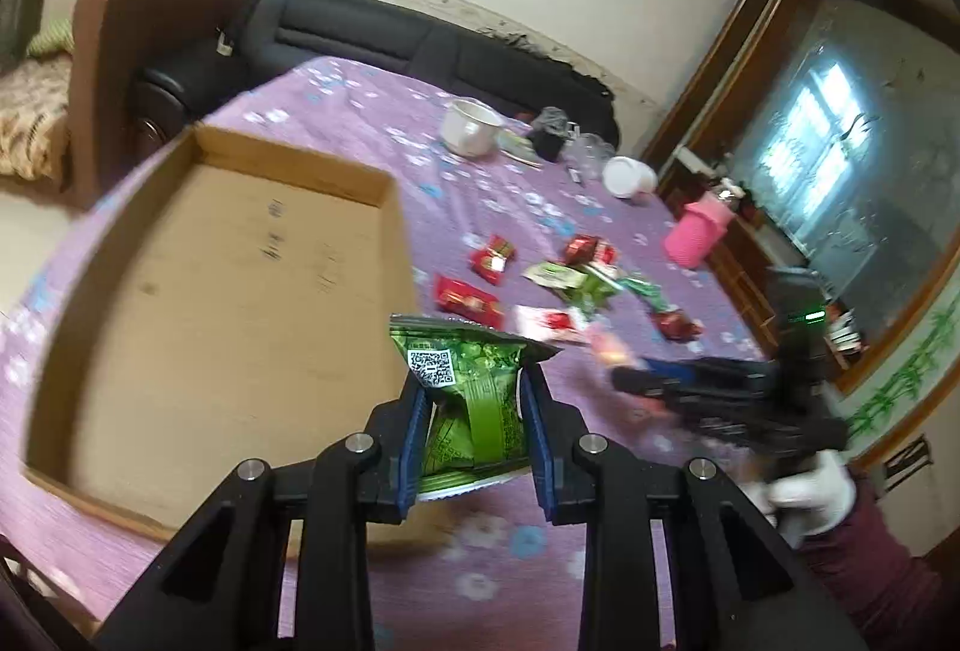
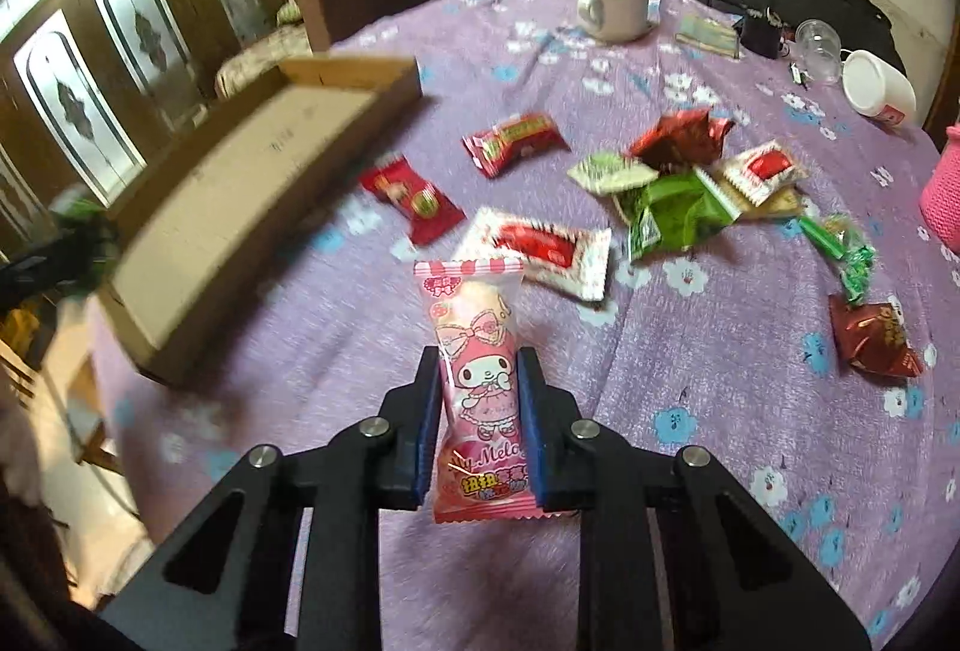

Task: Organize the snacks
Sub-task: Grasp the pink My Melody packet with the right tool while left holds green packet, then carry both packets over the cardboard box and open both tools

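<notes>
Purple floral tablecloth (image 2: 690, 411) covers a table with a dark sofa (image 1: 372, 33) behind it; the left tongs (image 1: 474, 381) are clamped on a green snack packet (image 1: 474, 399) with a QR code, held above the near right corner of a shallow cardboard box (image 1: 198, 291) lying to their left; the right tongs (image 2: 477, 381) are clamped on a pink My Melody candy packet (image 2: 480, 387), held upright above the cloth; ahead of them lie scattered snacks, among them a white and red packet (image 2: 540, 249), a crumpled green wrapper (image 2: 678, 213) and a dark red packet (image 2: 870, 339) to the right; a white mug (image 2: 612, 9) stands far ahead.
</notes>
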`<state>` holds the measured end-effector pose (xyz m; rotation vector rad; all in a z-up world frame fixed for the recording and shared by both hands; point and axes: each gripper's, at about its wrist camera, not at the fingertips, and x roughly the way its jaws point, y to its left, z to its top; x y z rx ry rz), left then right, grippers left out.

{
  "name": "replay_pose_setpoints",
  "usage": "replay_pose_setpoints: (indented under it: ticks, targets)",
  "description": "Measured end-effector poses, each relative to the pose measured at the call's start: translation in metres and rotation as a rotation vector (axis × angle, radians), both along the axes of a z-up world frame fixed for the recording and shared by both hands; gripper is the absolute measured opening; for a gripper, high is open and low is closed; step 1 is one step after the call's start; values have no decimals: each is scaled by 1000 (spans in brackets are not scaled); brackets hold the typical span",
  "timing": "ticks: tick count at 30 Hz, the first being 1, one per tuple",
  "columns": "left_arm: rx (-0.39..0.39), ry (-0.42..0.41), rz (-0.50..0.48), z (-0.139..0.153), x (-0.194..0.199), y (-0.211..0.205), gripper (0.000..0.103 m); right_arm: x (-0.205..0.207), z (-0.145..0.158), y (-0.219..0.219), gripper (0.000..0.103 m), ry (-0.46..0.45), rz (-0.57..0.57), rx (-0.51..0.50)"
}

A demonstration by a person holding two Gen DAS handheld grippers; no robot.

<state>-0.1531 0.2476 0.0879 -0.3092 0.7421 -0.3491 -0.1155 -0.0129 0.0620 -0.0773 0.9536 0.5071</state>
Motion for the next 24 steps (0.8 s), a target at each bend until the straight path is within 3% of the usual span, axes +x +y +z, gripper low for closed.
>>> replay_pose_setpoints:
  ticks: [6,9,15,21,24]
  targets:
    - [88,51,99,-5,26,41,29,1,34,41,26,35,93,156]
    - [114,83,128,-15,35,54,29,8,35,75,26,71,144,213]
    - [175,153,195,-35,53,76,29,28,17,136,26,166,191,285]
    - [171,190,236,-46,55,88,30,35,-14,183,26,250,206,288]
    - [140,201,248,-47,55,96,35,35,-25,193,28,265,205,277]
